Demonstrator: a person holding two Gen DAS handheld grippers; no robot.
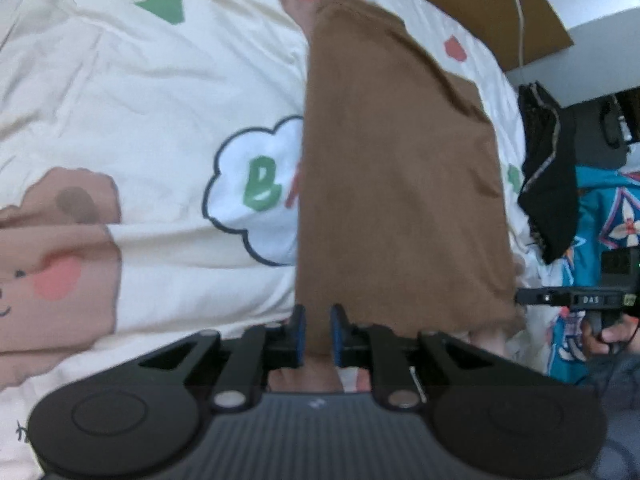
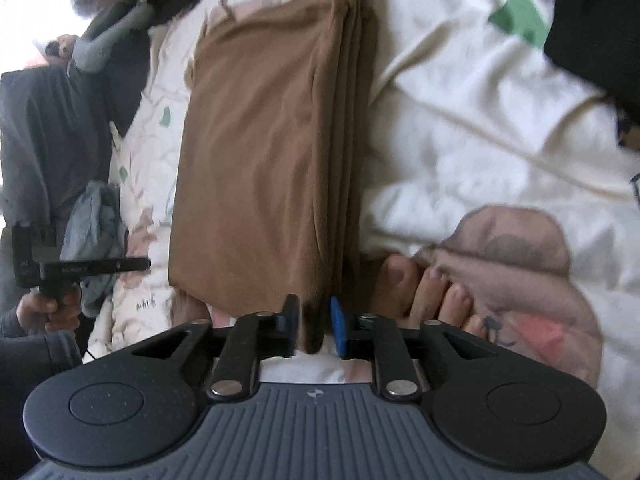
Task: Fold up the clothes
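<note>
- One folded brown garment (image 1: 400,184)
- One cartoon-print bed cover (image 1: 152,92)
- Two tongs: left (image 1: 318,336), right (image 2: 315,330)
- One black garment (image 1: 548,184)
- One cardboard box (image 1: 500,4)
- One bare foot (image 2: 424,296)

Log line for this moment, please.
Fold clothes | left gripper: shut on folded brown cloth garment | right gripper: shut on same garment, opposite near corner | garment on cream cartoon-print duvet

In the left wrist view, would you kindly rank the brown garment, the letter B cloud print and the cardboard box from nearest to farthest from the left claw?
1. Brown garment: between the left claw's fingers.
2. Cloud print: ahead, to the left, on the bedding.
3. Cardboard box: far, top right.
</note>
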